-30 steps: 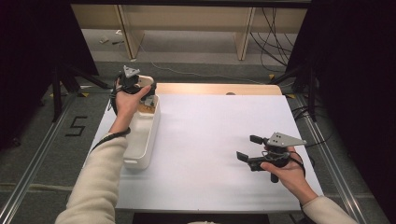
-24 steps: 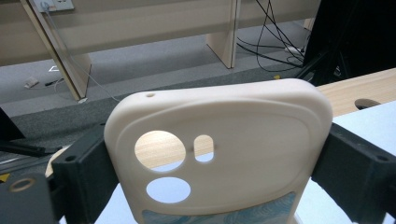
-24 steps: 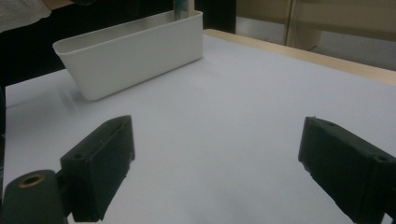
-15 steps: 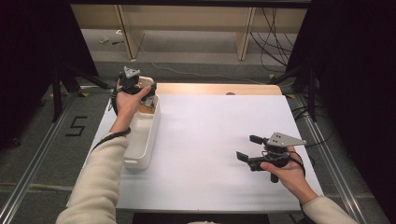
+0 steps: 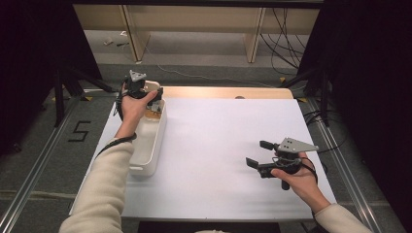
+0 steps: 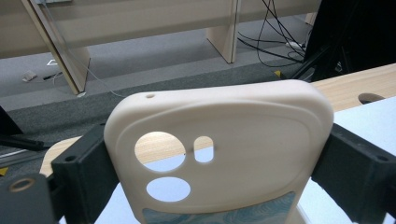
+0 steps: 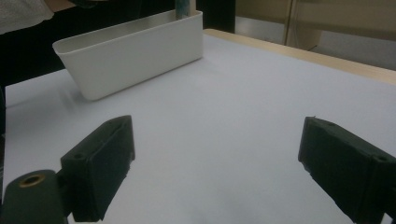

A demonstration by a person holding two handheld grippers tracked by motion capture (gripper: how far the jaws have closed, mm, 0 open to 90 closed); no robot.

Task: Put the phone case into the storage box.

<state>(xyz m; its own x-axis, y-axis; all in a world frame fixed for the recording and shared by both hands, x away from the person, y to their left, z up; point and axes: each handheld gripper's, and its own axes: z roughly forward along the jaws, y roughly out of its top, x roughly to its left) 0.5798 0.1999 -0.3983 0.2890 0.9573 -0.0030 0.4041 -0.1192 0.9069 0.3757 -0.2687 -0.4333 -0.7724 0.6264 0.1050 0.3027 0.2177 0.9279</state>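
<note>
**One phone case clamped above the white bin**

One cream phone case [image 6: 219, 154] sits between the jaws of the left hand-held gripper [image 6: 219, 177], which press on its two side edges. The left gripper view shows its camera cutouts and a patterned strip at its lower edge; the high view shows where it is, above the far end of the white bin [image 5: 148, 145] at the left of the surface [image 5: 218, 145], where the left hand-held gripper [image 5: 145, 94] is held. The right hand-held gripper [image 5: 260, 153] hovers near the right edge, well apart from the bin. In the right gripper view its jaws stand wide and released, with nothing between them, facing the bin [image 7: 135, 51].
</note>
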